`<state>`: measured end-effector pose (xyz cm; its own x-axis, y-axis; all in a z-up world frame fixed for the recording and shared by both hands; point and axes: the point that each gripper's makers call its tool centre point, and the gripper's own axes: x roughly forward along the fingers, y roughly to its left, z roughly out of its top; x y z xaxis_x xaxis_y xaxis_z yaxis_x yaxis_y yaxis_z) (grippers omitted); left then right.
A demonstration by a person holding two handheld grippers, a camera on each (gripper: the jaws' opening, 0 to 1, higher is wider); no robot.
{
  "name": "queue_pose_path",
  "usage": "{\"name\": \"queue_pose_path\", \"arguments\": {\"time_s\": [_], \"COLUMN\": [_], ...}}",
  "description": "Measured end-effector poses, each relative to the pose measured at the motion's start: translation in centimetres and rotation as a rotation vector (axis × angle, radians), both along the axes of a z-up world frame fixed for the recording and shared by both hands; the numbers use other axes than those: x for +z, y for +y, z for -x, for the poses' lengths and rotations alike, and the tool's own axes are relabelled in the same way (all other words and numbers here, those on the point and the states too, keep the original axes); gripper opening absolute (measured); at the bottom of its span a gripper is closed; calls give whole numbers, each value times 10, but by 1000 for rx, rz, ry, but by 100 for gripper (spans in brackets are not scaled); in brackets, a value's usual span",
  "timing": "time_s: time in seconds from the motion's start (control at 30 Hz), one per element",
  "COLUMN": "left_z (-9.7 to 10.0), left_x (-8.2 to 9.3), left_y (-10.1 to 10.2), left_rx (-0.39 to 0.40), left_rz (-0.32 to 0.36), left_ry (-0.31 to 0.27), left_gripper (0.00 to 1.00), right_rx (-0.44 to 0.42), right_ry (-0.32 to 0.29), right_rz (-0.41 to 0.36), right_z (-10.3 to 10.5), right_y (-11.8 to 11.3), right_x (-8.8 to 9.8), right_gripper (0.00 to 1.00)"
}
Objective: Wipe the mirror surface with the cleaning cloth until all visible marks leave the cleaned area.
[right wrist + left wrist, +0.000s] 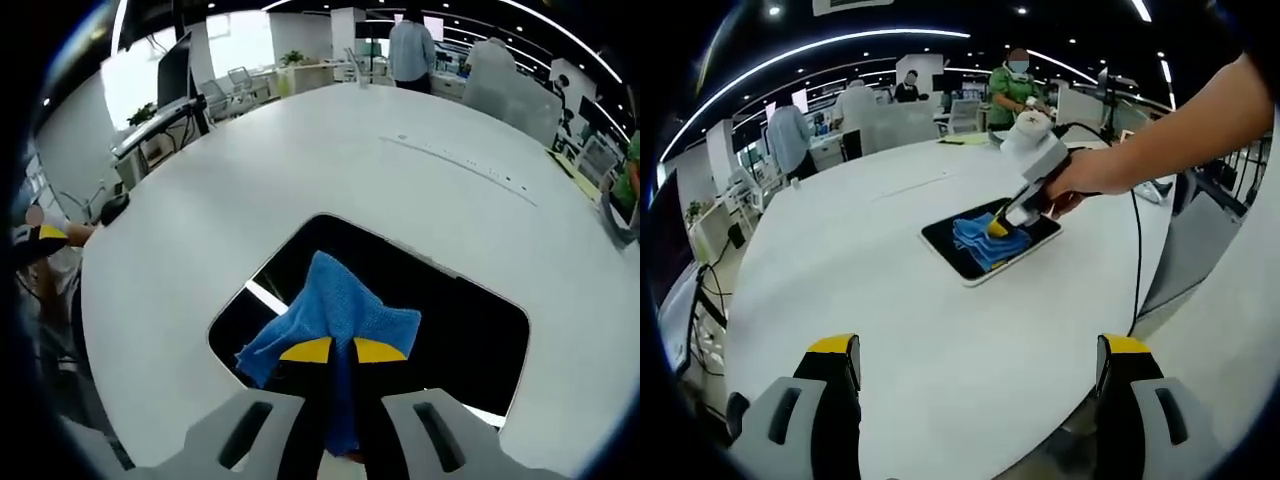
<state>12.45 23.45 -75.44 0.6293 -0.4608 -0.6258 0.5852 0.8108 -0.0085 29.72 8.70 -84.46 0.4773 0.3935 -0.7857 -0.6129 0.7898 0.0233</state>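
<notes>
A: Where is the mirror?
B: The mirror (pixel 440 330) lies flat on the white round table (pixel 300 170), directly ahead of and under the right gripper (pixel 342 350). In the left gripper view it shows as a dark rounded rectangle (pixel 970 258) well ahead of the left gripper (pixel 978 350), slightly to its right.

A: And the cloth?
B: The blue cleaning cloth (pixel 330 315) is bunched on the glass, clamped between the right gripper's yellow-tipped jaws, which are closed tight on a fold of it. From the other side, the cloth (pixel 985 240) sits under that gripper (pixel 1002 222), held by a person's hand (pixel 1080 180).

A: What about the left gripper?
B: Its jaws stand wide apart, holding nothing, above the near edge of the table (pixel 870 270).

A: Any marks on the glass?
B: I cannot tell; it reflects dark ceiling and a light strip.
</notes>
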Motion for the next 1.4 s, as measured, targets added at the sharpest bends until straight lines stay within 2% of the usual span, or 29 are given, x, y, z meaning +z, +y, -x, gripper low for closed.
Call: {"name": "queue_pose_path", "arguments": {"time_s": [0.43, 0.97, 1.4], "left_z": [-3, -2, 1], "left_x": [4, 7, 12], "left_y": [-8, -12, -10], "left_rx": [-35, -35, -38], "left_rz": [-18, -29, -59], "left_ry": [-5, -16, -20], "left_gripper": [99, 99, 99], "right_rx": [-2, -8, 14], "right_ry": [9, -1, -13], "right_rz": [-18, -44, -39], "right_z": [9, 21, 20], "right_y": [0, -2, -2], "right_x": [-1, -1, -2], "right_gripper": [2, 2, 2]}}
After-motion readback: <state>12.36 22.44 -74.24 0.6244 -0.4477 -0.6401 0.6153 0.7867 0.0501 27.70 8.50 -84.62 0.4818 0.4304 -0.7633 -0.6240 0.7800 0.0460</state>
